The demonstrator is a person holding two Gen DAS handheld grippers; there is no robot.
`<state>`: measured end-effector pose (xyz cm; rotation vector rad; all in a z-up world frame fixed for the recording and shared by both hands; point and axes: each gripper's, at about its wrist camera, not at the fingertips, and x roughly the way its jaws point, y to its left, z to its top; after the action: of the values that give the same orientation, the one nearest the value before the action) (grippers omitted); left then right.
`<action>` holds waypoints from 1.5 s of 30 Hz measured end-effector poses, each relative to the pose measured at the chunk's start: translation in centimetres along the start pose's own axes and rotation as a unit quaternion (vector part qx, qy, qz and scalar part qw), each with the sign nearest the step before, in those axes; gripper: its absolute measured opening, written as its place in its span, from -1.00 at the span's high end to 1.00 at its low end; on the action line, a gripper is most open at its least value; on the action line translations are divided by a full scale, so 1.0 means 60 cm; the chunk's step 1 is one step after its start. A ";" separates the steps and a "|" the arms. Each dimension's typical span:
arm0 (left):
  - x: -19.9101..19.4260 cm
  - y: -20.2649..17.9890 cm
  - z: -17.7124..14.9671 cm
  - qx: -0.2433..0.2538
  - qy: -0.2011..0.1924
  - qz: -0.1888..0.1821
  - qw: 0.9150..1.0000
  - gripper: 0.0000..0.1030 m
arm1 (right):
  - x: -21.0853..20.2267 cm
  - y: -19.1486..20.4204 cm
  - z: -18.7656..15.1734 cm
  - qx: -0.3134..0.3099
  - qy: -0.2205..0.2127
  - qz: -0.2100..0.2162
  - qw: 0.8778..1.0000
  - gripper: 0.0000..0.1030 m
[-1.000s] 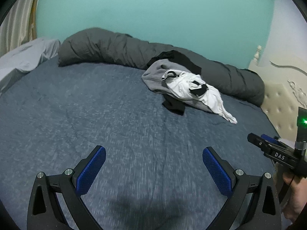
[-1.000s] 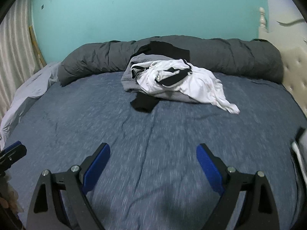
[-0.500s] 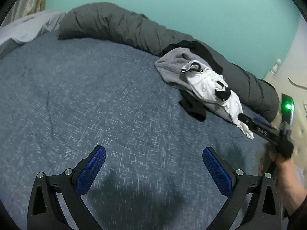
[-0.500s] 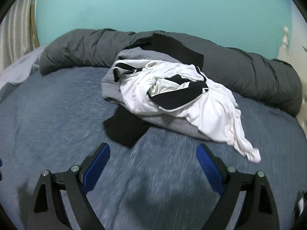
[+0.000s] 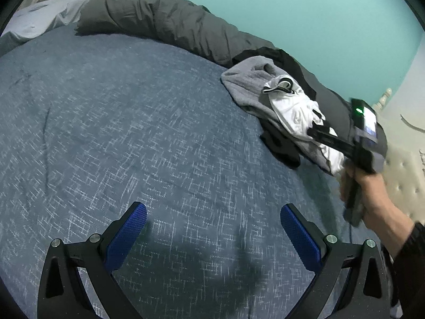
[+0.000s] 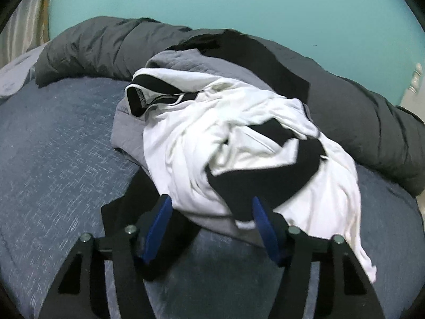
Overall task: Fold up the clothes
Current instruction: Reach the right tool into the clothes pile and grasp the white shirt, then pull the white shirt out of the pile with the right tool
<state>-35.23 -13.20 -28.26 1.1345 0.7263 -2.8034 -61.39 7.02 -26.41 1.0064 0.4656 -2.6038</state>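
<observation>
A pile of clothes lies on the blue bedspread [image 5: 132, 119]: a white shirt with black panels [image 6: 239, 138] on top, a grey garment [image 6: 180, 61] under it, and black cloth [image 6: 119, 210] sticking out at the near side. My right gripper [image 6: 211, 212] is at the pile's near edge with its jaws closing. The shirt's hem and black panel lie between the pads, which do not visibly pinch them. In the left wrist view a hand holds that gripper [image 5: 313, 131] against the white shirt [image 5: 294, 111]. My left gripper [image 5: 213, 218] stands open over bare bedspread, well left of the pile.
A rolled dark grey duvet [image 5: 159, 18] runs along the far side of the bed below the teal wall. Pale grey bedding [image 5: 39, 18] lies at the far left. A cream tufted headboard [image 5: 406, 164] borders the right. Another black garment [image 6: 239, 45] rests on the duvet.
The right gripper moved forward to the pile and its jaws narrowed around the shirt's near edge. The left gripper dropped lower over the bedspread and stayed open.
</observation>
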 end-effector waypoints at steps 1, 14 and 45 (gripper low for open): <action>-0.003 0.001 -0.002 0.003 -0.002 0.000 1.000 -0.99 | 0.010 0.002 0.003 -0.001 0.006 -0.001 1.000 0.06; -0.071 0.023 -0.025 0.012 -0.009 0.003 1.000 -0.99 | -0.118 -0.010 -0.020 0.017 -0.048 0.072 0.996 0.96; -0.298 0.050 -0.237 -0.021 0.012 -0.050 0.998 -0.99 | -0.506 0.205 -0.341 0.084 0.008 0.232 0.969 0.72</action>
<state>-12.27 -12.28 -26.50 1.1573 0.8630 -2.8457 -23.05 9.32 -22.11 1.0416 0.0033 -2.2375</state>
